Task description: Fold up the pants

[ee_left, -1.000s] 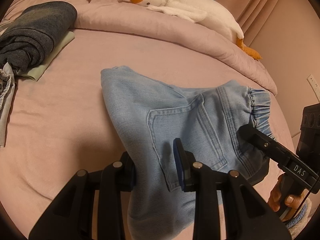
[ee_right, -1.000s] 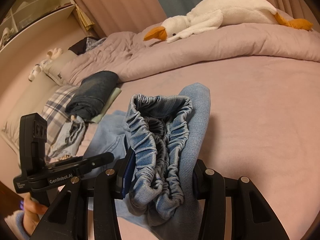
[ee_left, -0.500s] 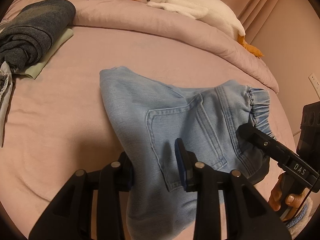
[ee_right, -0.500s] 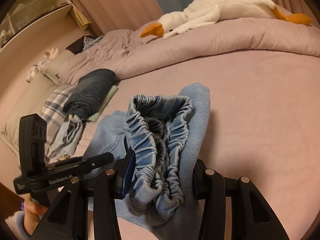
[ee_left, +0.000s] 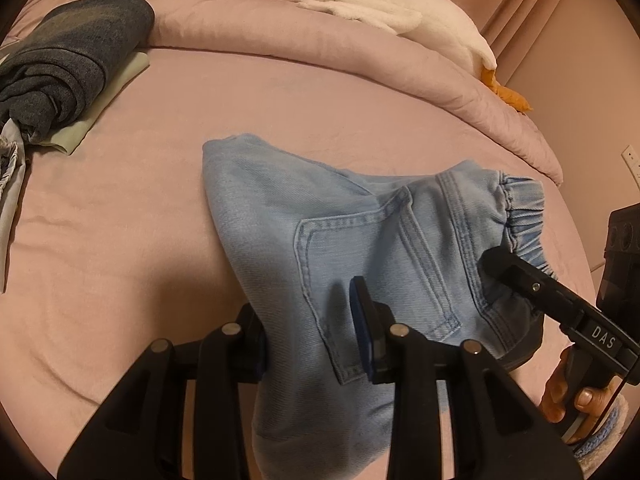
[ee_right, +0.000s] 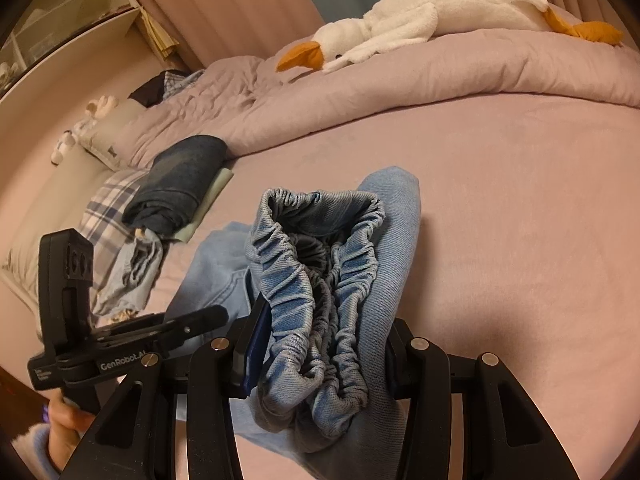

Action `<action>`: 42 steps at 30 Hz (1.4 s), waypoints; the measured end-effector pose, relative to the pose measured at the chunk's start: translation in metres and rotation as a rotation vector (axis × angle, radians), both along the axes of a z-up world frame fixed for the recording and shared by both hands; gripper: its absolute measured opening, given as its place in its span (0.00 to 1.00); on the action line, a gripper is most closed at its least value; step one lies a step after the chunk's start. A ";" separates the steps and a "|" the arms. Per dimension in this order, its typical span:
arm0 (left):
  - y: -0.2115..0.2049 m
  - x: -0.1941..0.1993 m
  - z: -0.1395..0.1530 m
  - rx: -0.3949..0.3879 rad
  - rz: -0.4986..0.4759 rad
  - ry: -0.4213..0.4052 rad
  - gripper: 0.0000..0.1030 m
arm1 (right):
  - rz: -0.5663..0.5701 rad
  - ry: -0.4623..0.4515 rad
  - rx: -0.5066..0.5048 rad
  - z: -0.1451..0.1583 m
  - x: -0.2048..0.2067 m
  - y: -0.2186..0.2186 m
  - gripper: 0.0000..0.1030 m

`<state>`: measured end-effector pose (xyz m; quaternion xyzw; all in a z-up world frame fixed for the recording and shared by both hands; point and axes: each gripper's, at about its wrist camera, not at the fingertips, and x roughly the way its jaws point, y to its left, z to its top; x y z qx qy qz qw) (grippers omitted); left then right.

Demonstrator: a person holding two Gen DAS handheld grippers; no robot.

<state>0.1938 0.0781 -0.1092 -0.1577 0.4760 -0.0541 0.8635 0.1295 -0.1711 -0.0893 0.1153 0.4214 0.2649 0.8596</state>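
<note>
1. We see the left gripper (ee_left: pixel 310 320) clamped on the jeans (ee_left: pixel 320 232), the right gripper (ee_right: pixel 320 344) on their waistband (ee_right: pixel 316 264), above the bed (ee_left: pixel 120 240).
2. Bunched waistband may slip free.
3. Uneven grips risk a skewed fold.

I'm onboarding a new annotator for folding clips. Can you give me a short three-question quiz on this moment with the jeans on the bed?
1. True or false: the right gripper is clamped on the elastic waistband of the light blue jeans.
2. Multiple choice: what lies on the bunched duvet at the far side of the bed? A) a plush goose B) a laptop C) a backpack
3. Fill in: the left gripper grips the jeans right beside the back ____.

Key
1. True: both fingers press the gathered waistband.
2. A.
3. Pocket: the stitched pocket sits right beside one finger.
</note>
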 end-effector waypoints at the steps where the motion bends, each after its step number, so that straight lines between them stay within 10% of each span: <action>1: 0.000 0.000 0.000 0.002 0.000 0.000 0.31 | 0.000 0.001 0.000 0.000 0.000 0.000 0.47; 42: 0.003 -0.001 -0.006 0.019 0.003 0.017 0.31 | -0.003 0.015 -0.026 -0.002 0.004 0.003 0.47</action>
